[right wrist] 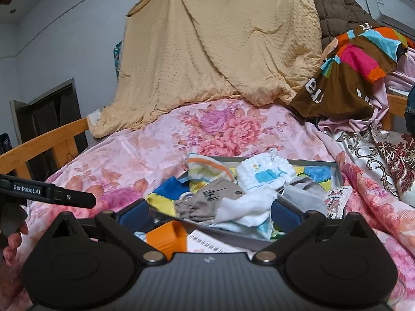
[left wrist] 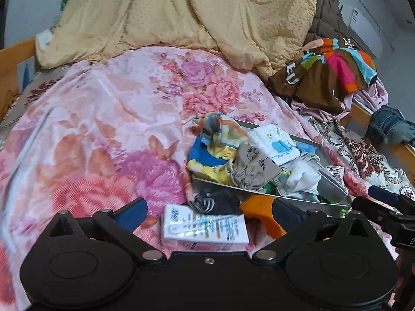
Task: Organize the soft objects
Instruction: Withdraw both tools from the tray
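Note:
A grey tray (left wrist: 334,178) (right wrist: 337,173) lies on the pink floral blanket, heaped with soft things: a striped cloth (left wrist: 220,127), a grey drawstring pouch (left wrist: 254,165) (right wrist: 207,199), a white padded cloth (left wrist: 275,142) (right wrist: 264,173) and white fabric (right wrist: 246,210). A dark striped sock (left wrist: 215,203) lies before the tray. My left gripper (left wrist: 210,215) is open over a white box (left wrist: 205,230). My right gripper (right wrist: 210,212) is open just short of the tray's near edge, with nothing between its pads.
An orange block (left wrist: 262,212) (right wrist: 168,238) lies beside the white box. A tan quilt (left wrist: 181,13) is heaped at the back. Colourful clothes (left wrist: 332,70) and jeans (left wrist: 389,127) lie at the right. The wooden bed rail (right wrist: 44,140) runs along the left.

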Demonstrator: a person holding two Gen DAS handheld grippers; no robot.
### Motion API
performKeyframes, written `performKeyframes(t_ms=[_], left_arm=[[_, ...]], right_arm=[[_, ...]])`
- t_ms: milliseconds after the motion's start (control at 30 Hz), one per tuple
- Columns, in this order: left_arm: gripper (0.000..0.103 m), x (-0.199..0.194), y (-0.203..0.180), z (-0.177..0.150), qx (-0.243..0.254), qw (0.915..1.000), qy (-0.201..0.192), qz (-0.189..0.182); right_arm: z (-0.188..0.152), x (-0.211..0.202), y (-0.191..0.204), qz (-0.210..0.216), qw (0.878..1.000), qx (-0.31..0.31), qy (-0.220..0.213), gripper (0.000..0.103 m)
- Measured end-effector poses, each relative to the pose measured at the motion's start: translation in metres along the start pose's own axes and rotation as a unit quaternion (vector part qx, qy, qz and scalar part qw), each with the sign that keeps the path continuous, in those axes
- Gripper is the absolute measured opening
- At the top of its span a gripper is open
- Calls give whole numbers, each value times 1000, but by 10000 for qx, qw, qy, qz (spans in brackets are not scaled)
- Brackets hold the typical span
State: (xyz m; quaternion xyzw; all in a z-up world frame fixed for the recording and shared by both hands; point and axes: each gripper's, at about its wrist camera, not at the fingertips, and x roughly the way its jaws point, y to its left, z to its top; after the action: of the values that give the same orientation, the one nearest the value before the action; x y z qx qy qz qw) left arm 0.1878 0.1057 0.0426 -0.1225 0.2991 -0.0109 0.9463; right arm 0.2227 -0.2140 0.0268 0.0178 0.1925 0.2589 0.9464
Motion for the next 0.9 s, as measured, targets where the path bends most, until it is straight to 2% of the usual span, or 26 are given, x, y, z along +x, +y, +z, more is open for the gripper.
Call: performKeyframes(t_ms=[200,500,733,900], left_arm=[[102,-30,0,-18,-162,9997,170,-35],[102,-80,-20,-38,82,9999,-101,59],[102,-95,-38,-56,424,9991,-74,-58],[102,-98,-36,-74,324,9995,-4,-69]], right_arm=[[-6,-25,14,65,10000,30,57,103],[-8,-67,33,218,9997,-51,68,103],[-14,-98,46,174,9995,17,271,103],[-24,-112,47,60,9993,36,359,103]])
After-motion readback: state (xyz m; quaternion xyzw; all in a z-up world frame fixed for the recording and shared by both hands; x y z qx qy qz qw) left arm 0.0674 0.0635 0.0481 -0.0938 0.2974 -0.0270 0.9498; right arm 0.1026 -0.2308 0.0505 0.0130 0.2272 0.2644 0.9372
